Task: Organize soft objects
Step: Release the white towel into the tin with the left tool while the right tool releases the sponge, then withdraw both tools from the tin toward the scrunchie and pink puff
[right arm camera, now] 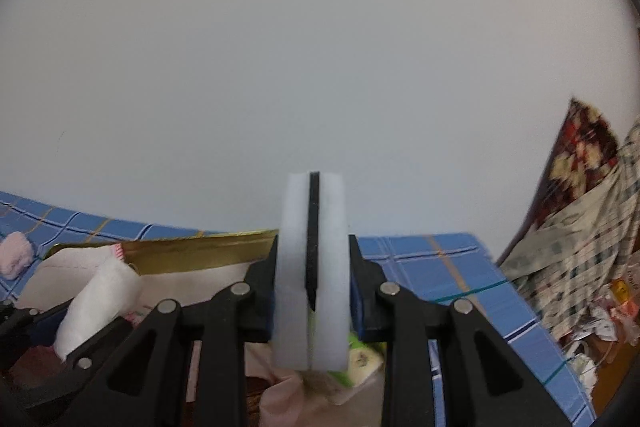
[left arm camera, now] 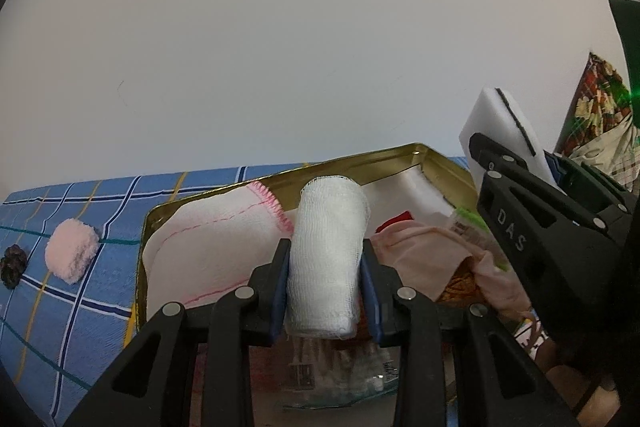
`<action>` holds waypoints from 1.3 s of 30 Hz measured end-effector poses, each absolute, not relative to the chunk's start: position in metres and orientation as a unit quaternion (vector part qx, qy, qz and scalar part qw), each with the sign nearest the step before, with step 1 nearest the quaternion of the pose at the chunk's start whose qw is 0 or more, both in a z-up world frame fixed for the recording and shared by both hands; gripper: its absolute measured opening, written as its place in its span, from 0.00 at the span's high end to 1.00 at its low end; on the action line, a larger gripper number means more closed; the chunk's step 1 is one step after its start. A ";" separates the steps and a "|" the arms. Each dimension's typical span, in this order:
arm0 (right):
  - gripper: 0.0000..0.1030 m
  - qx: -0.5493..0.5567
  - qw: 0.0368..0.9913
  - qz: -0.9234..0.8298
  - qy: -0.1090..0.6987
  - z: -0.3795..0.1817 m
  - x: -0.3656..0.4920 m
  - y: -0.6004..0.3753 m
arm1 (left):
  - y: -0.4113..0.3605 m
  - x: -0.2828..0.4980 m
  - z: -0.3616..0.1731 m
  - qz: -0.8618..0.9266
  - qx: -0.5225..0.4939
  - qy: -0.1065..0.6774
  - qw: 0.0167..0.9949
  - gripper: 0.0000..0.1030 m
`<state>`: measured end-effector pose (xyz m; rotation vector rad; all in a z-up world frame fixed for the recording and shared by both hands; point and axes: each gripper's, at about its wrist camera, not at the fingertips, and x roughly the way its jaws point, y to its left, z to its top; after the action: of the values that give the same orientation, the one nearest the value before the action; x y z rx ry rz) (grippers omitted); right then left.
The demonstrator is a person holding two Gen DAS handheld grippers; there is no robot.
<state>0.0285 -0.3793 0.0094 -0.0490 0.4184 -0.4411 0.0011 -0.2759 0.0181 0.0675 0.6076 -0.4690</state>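
My left gripper (left arm camera: 325,247) is shut on a white gauze roll (left arm camera: 332,211), held upright over an open gold tin (left arm camera: 400,151). In the tin lie a white cloth with pink stitching (left arm camera: 208,251) and a pale pink cloth (left arm camera: 424,255). To the right, my right gripper (right arm camera: 313,243) is shut on a white sponge block (right arm camera: 292,267) with a black strip down its middle, above the tin's right side. The sponge (left arm camera: 492,123) and the gauze roll (right arm camera: 96,303) each show in the other wrist view. A fluffy pink roll (left arm camera: 72,251) rests on the cloth left of the tin.
A blue checked tablecloth (left arm camera: 80,307) covers the table. A small pine cone (left arm camera: 12,265) lies at its far left. Past the table's right edge (right arm camera: 520,307) stand patterned fabrics (right arm camera: 580,227) and floor clutter. A plain white wall is behind.
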 end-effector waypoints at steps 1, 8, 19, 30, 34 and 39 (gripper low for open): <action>0.71 -0.016 0.955 -0.209 0.210 0.008 0.029 -0.380 | -0.276 0.003 0.017 -0.226 0.033 0.300 0.926 0.67; 0.07 -0.008 0.962 -0.213 0.169 0.022 0.007 -0.380 | -0.289 -0.002 0.016 -0.231 0.061 0.290 0.927 0.24; 0.00 0.082 0.949 -0.300 0.050 0.042 -0.059 -0.406 | -0.259 -0.007 0.035 -0.186 0.037 0.247 0.950 0.13; 0.00 0.075 0.943 -0.323 0.035 0.038 -0.068 -0.395 | -0.212 -0.027 0.041 -0.144 0.024 0.177 0.973 0.13; 0.00 0.061 0.941 -0.333 0.014 0.036 -0.074 -0.379 | -0.207 -0.030 0.036 -0.133 0.029 0.166 0.977 0.13; 0.00 0.037 0.935 -0.353 -0.007 0.031 -0.079 -0.359 | -0.206 -0.034 0.030 -0.124 0.046 0.157 0.979 0.12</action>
<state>-0.0792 -0.3592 0.0307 0.0761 -0.0139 -0.7226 -0.0345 -0.2058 0.0301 0.0935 0.3163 -0.2507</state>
